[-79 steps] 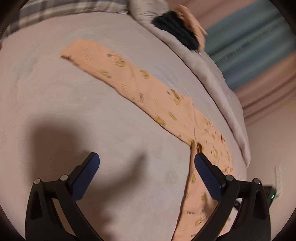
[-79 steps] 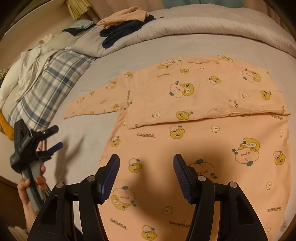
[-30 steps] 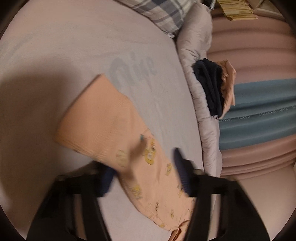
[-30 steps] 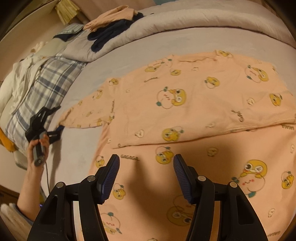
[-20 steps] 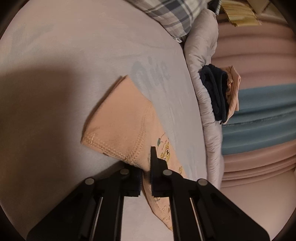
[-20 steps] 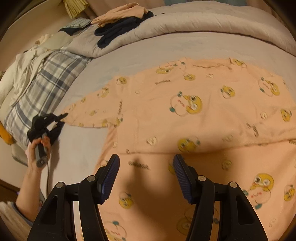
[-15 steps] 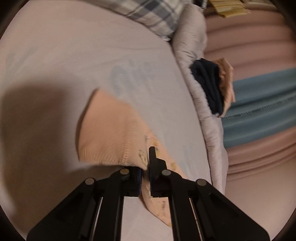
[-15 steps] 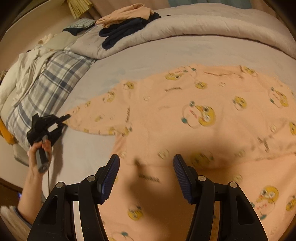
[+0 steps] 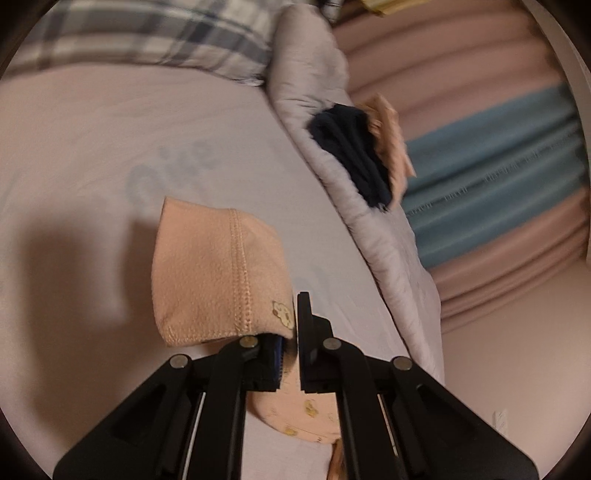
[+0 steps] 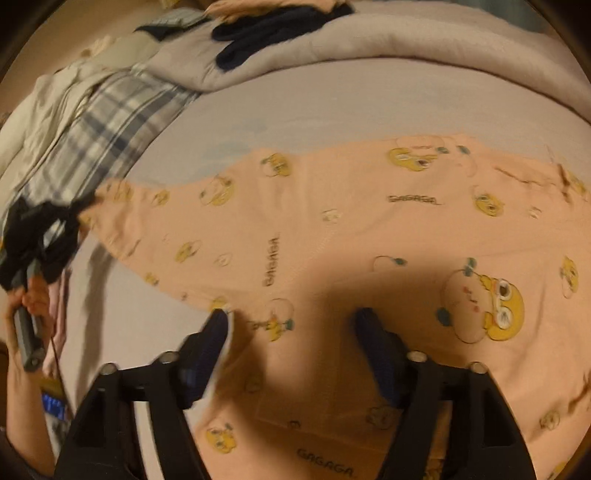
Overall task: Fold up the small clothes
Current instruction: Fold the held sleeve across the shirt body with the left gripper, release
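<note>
Our left gripper has clamped its jaws on the cuff of the peach shirt and lifted it off the bed sheet, so we judge the sleeve fold is starting. Our right gripper has just been opening its jaws; they hover apart over the shirt body, pressing nothing. Beyond lie the plaid pillow, the grey duvet and dark clothes, well apart and no obstruction.
</note>
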Tool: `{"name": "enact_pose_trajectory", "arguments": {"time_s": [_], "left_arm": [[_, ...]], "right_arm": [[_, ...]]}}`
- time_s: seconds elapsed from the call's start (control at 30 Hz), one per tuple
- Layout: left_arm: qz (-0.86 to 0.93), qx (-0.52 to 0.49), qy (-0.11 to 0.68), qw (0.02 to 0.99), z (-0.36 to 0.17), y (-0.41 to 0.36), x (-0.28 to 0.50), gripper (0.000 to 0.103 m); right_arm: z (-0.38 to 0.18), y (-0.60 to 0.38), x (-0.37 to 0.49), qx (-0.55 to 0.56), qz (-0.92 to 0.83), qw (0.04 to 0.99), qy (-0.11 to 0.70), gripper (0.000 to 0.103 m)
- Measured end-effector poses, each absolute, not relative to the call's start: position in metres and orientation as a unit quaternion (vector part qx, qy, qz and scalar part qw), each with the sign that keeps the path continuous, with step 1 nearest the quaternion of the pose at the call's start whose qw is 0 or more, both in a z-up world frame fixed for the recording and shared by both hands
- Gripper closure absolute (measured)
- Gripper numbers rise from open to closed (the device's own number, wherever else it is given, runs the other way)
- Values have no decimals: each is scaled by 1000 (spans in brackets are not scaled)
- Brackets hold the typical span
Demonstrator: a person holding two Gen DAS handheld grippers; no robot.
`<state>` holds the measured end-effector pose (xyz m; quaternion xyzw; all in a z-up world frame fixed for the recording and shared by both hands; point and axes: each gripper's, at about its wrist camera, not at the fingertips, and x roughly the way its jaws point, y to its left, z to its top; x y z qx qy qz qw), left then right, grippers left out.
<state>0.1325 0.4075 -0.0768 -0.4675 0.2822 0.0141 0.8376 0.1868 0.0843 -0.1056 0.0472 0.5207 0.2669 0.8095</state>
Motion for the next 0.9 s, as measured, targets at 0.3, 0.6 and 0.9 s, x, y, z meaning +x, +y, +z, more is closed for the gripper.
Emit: {"name": "enact_pose_trajectory", "arguments": {"time_s": [0.3, 0.6, 0.9], "left_arm": [[-79, -371, 317, 869, -27, 299, 172, 100], [-182, -268, 386, 864, -31, 138, 214, 100], [-226, -72, 522, 819, -114, -24, 227, 52]], "right_arm": [[-81, -1, 169, 202, 264, 802, 497, 30], [-87, -86, 148, 306, 217, 802, 464, 30], [-109, -133, 142, 407, 186, 772, 451, 30]]}}
